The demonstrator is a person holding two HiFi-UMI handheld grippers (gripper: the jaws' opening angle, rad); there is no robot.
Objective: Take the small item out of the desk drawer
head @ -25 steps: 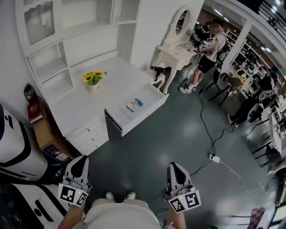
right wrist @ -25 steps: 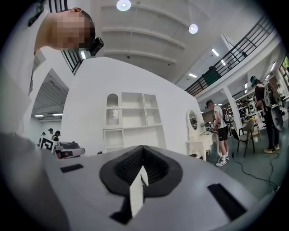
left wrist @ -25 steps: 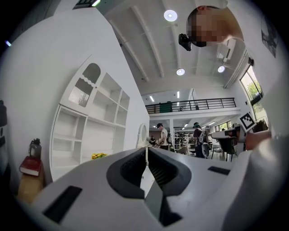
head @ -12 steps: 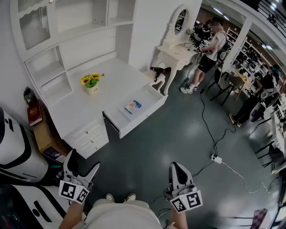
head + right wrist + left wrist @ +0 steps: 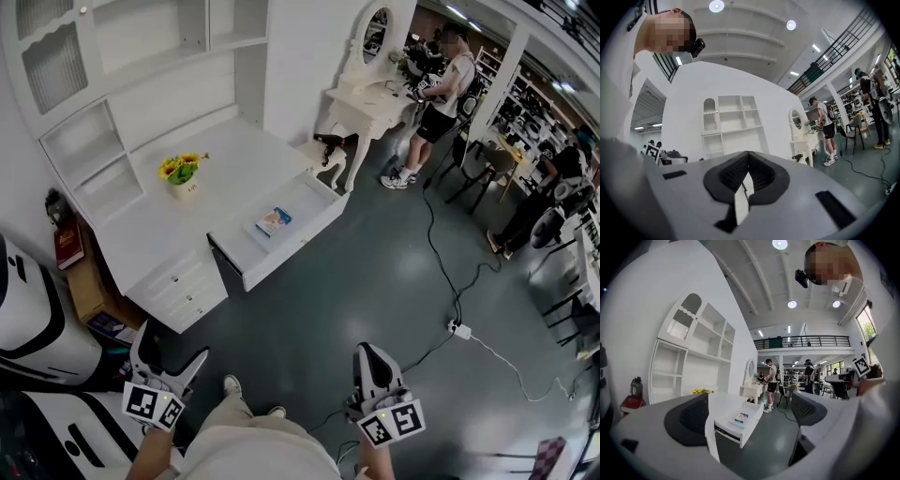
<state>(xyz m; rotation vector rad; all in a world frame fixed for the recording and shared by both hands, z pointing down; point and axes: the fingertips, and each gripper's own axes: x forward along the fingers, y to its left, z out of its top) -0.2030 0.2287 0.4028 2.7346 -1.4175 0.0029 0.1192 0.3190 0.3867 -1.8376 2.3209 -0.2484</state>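
Opening empty left gripper [image 5: 171, 345], small item [image 5: 273, 221] in open drawer [image 5: 286, 249]

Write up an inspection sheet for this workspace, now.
Surface: white desk top, bare apart from a flower pot.
Job's things: drawer pulled open, small item lying inside.
Clutter: red book on a box beside the desk.
Claws: left claw opening, nothing between its jaws; right claw shut, empty; both well short of the drawer.
Cables: black cable across the floor to a white power strip.
Surroundings: vanity table, person standing by it.
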